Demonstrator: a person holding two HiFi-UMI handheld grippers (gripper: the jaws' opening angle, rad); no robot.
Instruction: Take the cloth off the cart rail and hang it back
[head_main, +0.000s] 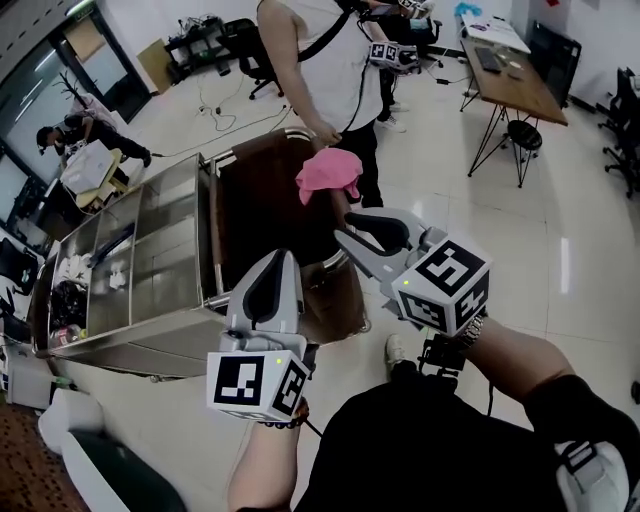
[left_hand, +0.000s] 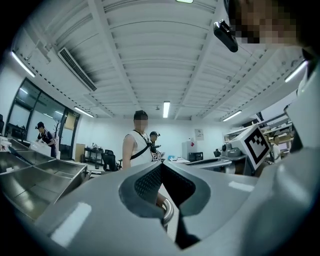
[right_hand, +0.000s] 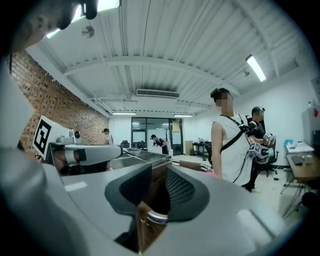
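Pink crumpled cloth (head_main: 330, 172): bunched over the right end of the curved chrome cart rail (head_main: 240, 150), at the brown-panelled end of the long stainless steel cart (head_main: 165, 230). Not yet taken; both grippers well short of it.

Risks, as judged:
- The cloth sits in a lump, not draped evenly. A pinch on a loose fold alone could let it slip and drop to the floor.
- A low approach could close on the rail instead of fabric.
- A bystander in a white sleeveless top (head_main: 330, 70) stands just beyond the rail, hand close to the cloth — a long reach may bump them.

Right gripper (head_main: 345, 240): jaws only narrowly apart, nothing between them; too narrow for that bundle, so they would need widening first. Held roughly level, aimed up-left in the head view toward the cloth, forearm entering from lower right.

Left gripper (head_main: 283, 262): jaw tips together, empty. It sits nearer the body, over the cart's near corner, tilted slightly upward — the marker cube faces the head camera.
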